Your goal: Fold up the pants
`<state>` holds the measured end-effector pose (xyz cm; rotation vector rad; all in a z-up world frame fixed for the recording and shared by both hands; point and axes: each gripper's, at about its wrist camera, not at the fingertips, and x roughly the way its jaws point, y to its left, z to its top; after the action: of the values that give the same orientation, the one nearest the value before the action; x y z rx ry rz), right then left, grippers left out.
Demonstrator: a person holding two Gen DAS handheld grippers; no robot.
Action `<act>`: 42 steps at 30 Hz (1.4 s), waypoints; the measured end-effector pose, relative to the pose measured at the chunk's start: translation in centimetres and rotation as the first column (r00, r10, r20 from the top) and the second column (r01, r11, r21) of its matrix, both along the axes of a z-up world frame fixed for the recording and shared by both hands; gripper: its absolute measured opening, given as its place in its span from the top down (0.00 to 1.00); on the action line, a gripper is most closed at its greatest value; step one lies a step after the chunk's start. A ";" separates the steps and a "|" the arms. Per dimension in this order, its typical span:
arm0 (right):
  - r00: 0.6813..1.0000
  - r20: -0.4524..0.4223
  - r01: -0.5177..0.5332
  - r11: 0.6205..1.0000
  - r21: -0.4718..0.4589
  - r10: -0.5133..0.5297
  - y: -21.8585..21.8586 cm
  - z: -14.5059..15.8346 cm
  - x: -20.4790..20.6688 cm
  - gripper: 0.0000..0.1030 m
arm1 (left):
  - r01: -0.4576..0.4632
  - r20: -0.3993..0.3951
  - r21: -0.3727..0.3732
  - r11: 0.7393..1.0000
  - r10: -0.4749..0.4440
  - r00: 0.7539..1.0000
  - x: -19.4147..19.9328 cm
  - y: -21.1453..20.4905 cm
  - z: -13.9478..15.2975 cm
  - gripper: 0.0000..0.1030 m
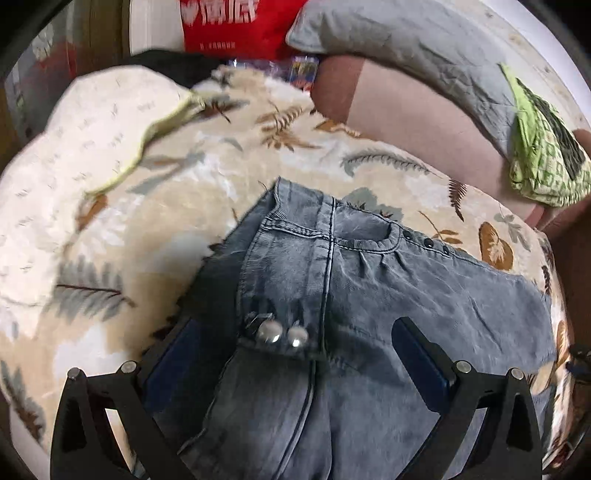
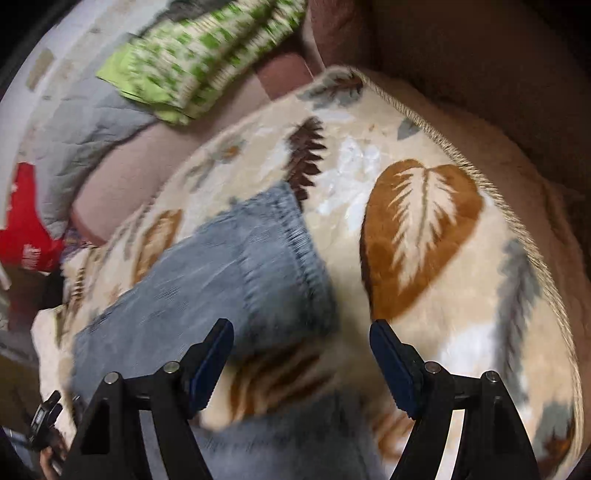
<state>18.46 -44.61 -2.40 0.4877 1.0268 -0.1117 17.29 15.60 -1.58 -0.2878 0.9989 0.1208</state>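
Observation:
Grey-blue denim pants [image 1: 388, 280] lie on a cream blanket with leaf prints [image 1: 110, 221]. In the left wrist view the waistband with two metal buttons [image 1: 282, 334] sits between the fingers of my left gripper [image 1: 295, 332], which is open and hovers over the waist. In the right wrist view a pant leg end with its hem [image 2: 258, 258] lies on the blanket [image 2: 424, 240]. My right gripper [image 2: 301, 354] is open just above the blanket beside the hem, its left finger [image 2: 214, 354] over the denim. More denim [image 2: 288, 443] lies below it.
A green patterned cloth [image 1: 543, 155] [image 2: 199, 62] and a grey quilt [image 1: 406, 40] lie on the pink-brown surface [image 1: 424, 122] behind the blanket. A red bag [image 1: 236, 26] stands at the back. The blanket's corded edge [image 2: 498, 192] runs along the right.

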 end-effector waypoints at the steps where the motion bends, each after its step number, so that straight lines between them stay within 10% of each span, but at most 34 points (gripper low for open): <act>1: 1.000 -0.017 -0.004 1.000 0.006 0.004 0.1 -0.8 0.9 0.24 | -0.012 -0.012 -0.016 1.000 0.011 1.000 0.8 0.3 -0.7 0.00; 3: 0.999 -0.037 -0.031 0.999 0.015 0.032 0.1 -2.0 1.0 0.31 | -0.027 -0.025 -0.018 0.999 0.026 0.999 1.3 0.5 -1.5 0.00; 6: 0.994 -0.080 -0.079 0.994 -0.072 0.073 1.4 -3.0 1.6 0.72 | -0.029 -0.084 -0.041 0.999 0.025 0.996 2.5 0.9 -3.5 0.15; 10: 0.991 -0.096 -0.112 0.982 -0.154 0.098 2.3 -1.3 0.8 0.78 | -0.006 -0.116 -0.016 1.000 0.004 0.993 3.1 0.8 -4.2 0.34; 13: 0.994 -0.053 -0.110 0.966 -0.232 0.100 2.7 1.2 -0.7 0.78 | 0.034 -0.104 0.043 0.999 -0.029 0.994 3.1 -0.2 -3.4 0.37; 17: 0.962 -0.220 -0.212 0.948 -0.237 0.160 3.4 -4.0 0.0 0.65 | 0.040 -0.134 0.042 0.998 -0.034 0.990 3.4 0.2 -3.7 0.31; 21: 0.991 -0.090 -0.111 0.978 -0.177 0.096 1.5 -0.3 -0.4 0.28 | 0.031 -0.092 0.012 0.999 -0.030 0.995 3.9 2.0 -1.4 0.29; 26: 0.997 0.000 -0.081 0.988 -0.132 0.081 0.1 2.4 2.4 0.28 | -0.041 0.003 -0.095 0.995 0.041 0.999 6.3 5.3 1.2 0.23; 34: 0.994 -0.004 -0.106 0.994 -0.041 0.105 1.1 -0.8 8.5 0.28 | -0.070 -0.086 -0.165 0.984 0.057 0.995 13.4 6.1 -3.0 0.24; 42: 0.994 -0.011 -0.109 0.993 -0.043 0.109 0.5 -2.0 11.1 0.28 | -0.057 -0.073 -0.175 0.983 0.045 0.996 16.1 5.9 -4.3 0.51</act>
<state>29.52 -44.10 -4.44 0.3907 1.0550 -0.0388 33.39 21.49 -5.92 -0.4745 1.0732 0.0891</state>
